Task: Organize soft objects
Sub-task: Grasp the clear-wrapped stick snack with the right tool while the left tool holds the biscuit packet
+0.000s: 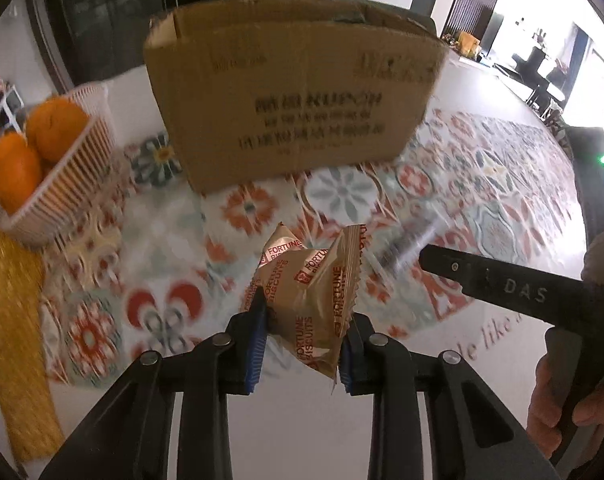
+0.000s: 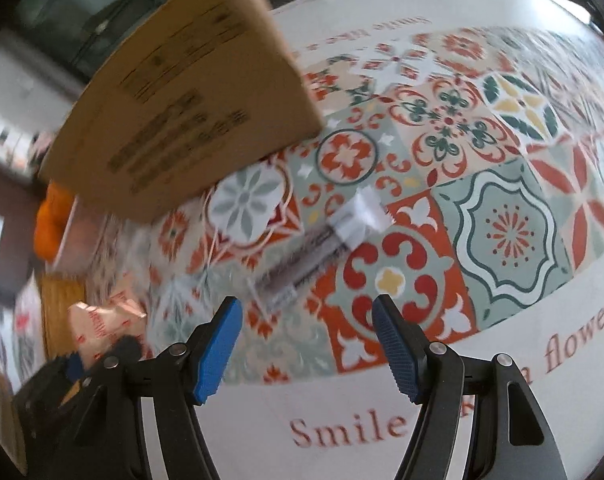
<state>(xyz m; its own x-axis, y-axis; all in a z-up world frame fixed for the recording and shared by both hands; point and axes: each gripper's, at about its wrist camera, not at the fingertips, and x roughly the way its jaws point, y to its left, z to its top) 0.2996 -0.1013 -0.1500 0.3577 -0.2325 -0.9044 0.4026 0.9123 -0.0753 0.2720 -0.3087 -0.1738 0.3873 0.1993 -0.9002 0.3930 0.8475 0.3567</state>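
A tan biscuit packet (image 1: pixel 302 280) with red print is pinched between the blue pads of my left gripper (image 1: pixel 306 312), held above the patterned tablecloth (image 1: pixel 162 240). An open cardboard box (image 1: pixel 294 92) stands just beyond it. My right gripper (image 2: pixel 307 300) hangs open over the cloth with nothing between its pads. A little past its tips lies a silvery clear-ended packet (image 2: pixel 326 240), flat on the cloth. In the right wrist view the held biscuit packet (image 2: pixel 98 328) shows at the lower left, and the box (image 2: pixel 182 112) fills the upper left.
A white slatted basket (image 1: pixel 74 176) of oranges (image 1: pixel 54 128) stands left of the box. A yellow woven mat (image 1: pixel 14 340) lies along the left edge. A person's hand (image 1: pixel 558 396) grips the right tool at the lower right. The cloth (image 2: pixel 502 220) stretches bare to the right.
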